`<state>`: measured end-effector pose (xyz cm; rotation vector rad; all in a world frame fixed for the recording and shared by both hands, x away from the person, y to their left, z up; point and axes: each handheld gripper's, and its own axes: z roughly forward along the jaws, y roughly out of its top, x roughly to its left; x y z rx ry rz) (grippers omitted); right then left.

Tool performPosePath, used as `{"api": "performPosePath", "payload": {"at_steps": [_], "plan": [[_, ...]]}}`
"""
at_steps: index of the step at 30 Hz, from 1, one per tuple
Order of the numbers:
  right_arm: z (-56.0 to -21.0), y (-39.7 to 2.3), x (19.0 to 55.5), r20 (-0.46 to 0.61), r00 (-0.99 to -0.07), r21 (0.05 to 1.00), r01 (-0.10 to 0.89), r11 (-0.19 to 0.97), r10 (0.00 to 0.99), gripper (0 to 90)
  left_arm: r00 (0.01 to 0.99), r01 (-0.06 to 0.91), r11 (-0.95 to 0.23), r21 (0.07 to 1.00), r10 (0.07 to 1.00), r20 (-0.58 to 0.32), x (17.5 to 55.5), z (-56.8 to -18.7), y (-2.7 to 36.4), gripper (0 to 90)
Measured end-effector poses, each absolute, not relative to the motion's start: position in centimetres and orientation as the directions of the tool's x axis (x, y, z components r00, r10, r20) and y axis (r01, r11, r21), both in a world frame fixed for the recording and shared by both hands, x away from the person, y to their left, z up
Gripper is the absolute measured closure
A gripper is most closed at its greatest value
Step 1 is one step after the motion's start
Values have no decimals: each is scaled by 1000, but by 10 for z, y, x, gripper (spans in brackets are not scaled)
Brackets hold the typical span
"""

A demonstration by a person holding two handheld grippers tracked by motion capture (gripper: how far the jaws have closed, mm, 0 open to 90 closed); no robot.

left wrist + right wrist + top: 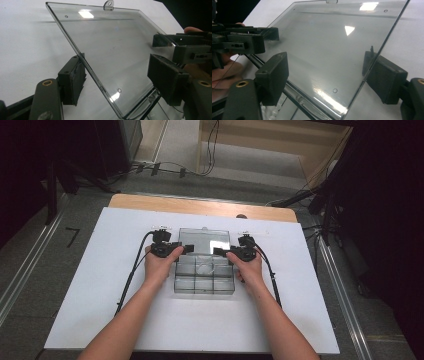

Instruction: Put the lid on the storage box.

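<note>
Lid (204, 241) stands raised, each side edge between spread tools (176, 248) (223, 251), unpinched.

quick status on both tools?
Left tool: open, jaws straddling the clear lid, pads not pressing.
Right tool: open, straddling the lid's other edge.

Box contents (204, 268) too small to tell; forearms cut off.

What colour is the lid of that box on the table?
The lid is clear, see-through plastic with no colour or pattern; it shows best in the left gripper view.
</note>
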<state>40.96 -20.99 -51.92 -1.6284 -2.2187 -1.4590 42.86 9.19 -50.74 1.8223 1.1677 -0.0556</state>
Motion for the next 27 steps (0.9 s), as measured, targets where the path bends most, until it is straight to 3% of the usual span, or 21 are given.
{"api": "performPosePath", "payload": {"at_steps": [18,27], "plan": [[-506,-218,400,453,-504,740,672,5,735,433,595,647,-100,756,686,-418,423,-490,98,532],[-499,-226,392,420,-541,783,621,10,729,607,634,593,-96,800,667,-390,416,-485,101,616]]}}
